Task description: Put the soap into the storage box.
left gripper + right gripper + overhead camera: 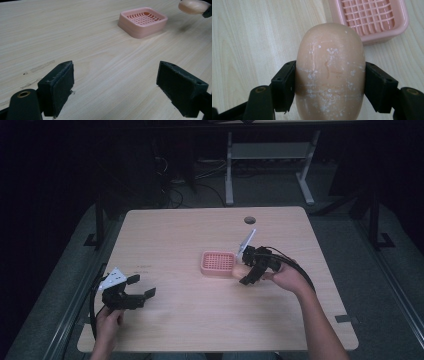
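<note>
Right gripper [329, 85] clamps a peach soap bar [330, 72]; we read no brand on it.
We see it held just beside the pink slatted soap dish [218, 263], seemingly above the wooden table [200, 320]. The left gripper [115, 85] gapes wide and empty, well apart, near the table's front-left edge.

a dim lab – bare wooden table [210, 320], floor cables [172, 195].

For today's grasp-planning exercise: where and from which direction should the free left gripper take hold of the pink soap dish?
Grip the pink soap dish across one raised side wall, coming straight down from above. It lies flat on the table with its slatted top open, so probably only the rim gives the left gripper something to pinch.
</note>
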`<state>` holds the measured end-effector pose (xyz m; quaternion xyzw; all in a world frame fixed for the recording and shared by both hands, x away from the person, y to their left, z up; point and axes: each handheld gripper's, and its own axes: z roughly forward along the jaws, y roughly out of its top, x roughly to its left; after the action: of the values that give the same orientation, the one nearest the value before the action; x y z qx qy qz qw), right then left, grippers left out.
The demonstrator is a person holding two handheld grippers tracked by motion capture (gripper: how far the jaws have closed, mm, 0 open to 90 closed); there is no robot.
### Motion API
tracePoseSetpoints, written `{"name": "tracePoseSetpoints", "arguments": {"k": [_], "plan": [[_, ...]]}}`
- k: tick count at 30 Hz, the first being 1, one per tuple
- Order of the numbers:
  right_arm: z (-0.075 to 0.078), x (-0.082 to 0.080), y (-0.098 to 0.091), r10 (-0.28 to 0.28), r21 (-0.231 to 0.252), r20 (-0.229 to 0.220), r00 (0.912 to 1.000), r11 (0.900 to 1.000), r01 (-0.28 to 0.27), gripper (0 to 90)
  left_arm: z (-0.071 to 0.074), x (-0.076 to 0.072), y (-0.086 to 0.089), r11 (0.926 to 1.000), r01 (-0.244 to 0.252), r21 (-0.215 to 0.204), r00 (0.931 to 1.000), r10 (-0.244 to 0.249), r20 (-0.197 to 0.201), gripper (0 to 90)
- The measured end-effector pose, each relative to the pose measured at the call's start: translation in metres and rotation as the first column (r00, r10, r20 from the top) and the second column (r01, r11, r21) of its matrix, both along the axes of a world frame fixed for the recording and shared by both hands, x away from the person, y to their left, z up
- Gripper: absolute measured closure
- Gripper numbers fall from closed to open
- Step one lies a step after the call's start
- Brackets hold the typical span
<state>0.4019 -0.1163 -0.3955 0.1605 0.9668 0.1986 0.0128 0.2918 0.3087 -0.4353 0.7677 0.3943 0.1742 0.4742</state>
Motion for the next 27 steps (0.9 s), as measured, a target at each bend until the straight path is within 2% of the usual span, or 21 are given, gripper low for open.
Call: {"name": "tracePoseSetpoints", "arguments": {"k": [9,18,22,27], "plan": [[0.004,0.008,0.007,0.009,-0.018,-0.003,1.0,0.9998,-0.009,31.7,0.0,0.0,0.001,1.0,-0.001,-0.001,1.0,0.001,0.006,14.3],[0.009,0.016,0.015,0.023,-0.019,0.0,0.9997,0.9995,-0.023,31.7,0.0,0.0,0.002,1.0,-0.004,-0.003,1.0,0.004,0.002,14.3],[0.009,0.019,0.015,0.022,0.0,-0.004,0.9998,0.9998,-0.022,31.7,0.0,0.0,0.002,1.0,-0.005,-0.003,1.0,0.005,0.001,14.3],[0.007,0.022,0.015,0.02,-0.003,-0.009,0.9998,0.9998,-0.02,31.7,0.0,0.0,0.002,1.0,-0.004,-0.003,1.0,0.004,0.001,14.3]]}}
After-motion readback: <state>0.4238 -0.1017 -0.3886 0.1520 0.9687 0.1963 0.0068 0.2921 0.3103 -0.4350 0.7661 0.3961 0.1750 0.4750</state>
